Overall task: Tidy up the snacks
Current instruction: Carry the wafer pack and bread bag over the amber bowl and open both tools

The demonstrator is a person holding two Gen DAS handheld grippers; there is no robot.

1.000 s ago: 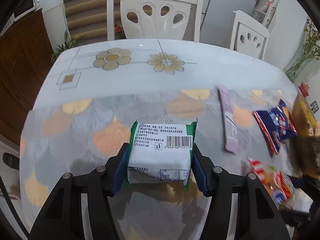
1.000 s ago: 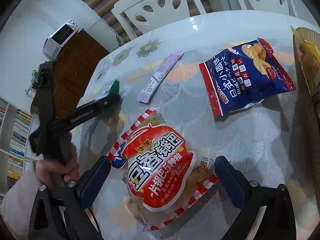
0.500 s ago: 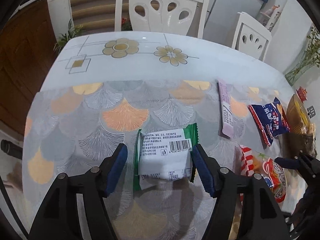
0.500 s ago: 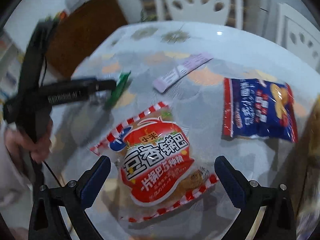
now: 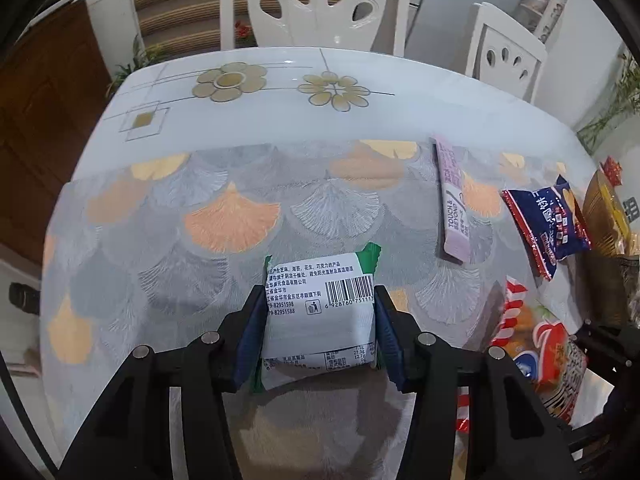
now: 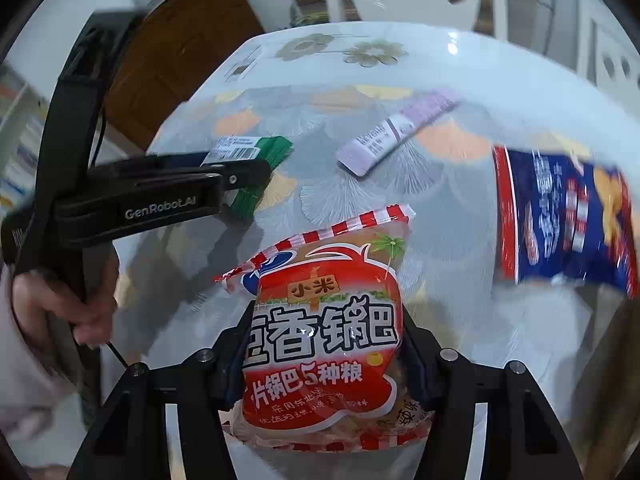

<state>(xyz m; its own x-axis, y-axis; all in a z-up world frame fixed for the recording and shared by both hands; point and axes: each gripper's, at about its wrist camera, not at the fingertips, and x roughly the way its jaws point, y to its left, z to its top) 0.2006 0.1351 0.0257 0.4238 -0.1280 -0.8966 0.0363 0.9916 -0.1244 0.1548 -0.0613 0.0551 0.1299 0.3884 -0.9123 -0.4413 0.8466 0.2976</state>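
Glass-topped and half covered by a fan-patterned cloth, the table (image 5: 256, 120) carried everything I had to sort. Far out on my right stood a brown container (image 5: 604, 208) with yellow packs showing in it, cut off by the frame edge; I judged it the likely place for the snacks, though I could not confirm that. Just beside it lay the blue snack bag (image 5: 546, 226), and a little nearer the middle the lilac stick pack (image 5: 452, 200), its long axis running away from me.

Both tools were already loaded. My right gripper (image 6: 326, 356) was clenched on the red rice-cracker bag (image 6: 324, 320), pads squeezing its lower half so the striped top edge stood up and forward. My left gripper (image 5: 320, 320) pinched the green-edged white packet (image 5: 320, 300) across its short width, barcode face up, the long axis pointing straight ahead along the fingers.

What the coming move turned on was side: the container lay to the right of both tools, and the right hand was clearly the nearer. I judged the red bag should travel first, while the left hand would need a longer sideways reach across the cloth.
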